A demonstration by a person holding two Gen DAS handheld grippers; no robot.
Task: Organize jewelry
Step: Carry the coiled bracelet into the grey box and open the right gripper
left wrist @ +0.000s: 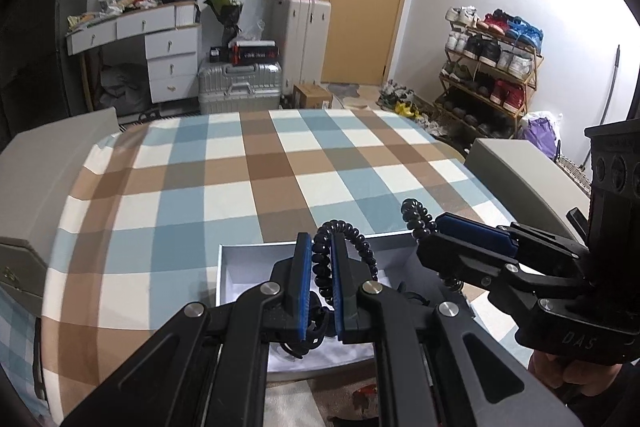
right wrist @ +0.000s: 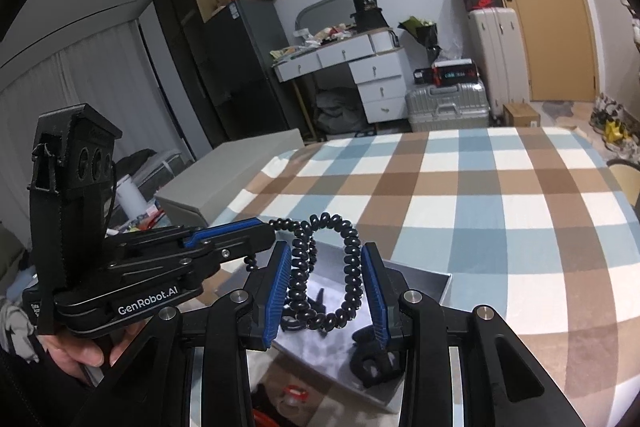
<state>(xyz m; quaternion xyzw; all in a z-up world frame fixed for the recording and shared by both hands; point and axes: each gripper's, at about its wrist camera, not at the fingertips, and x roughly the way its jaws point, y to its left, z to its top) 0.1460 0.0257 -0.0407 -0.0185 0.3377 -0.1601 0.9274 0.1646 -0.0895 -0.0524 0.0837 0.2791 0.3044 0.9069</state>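
Black spiral band (left wrist: 320,259) stretched above open white box (left wrist: 240,255), which sits on checked cloth (left wrist: 224,183). Your left gripper (left wrist: 320,291) clamped tight on one coil. Your right gripper (right wrist: 326,291) partly closed, band loop between its pads, stretched against them. Both hold it together.

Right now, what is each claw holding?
Left gripper: shut on the black coiled cord.
Right gripper: partly closed around the same cord; cannot tell if its pads press it.
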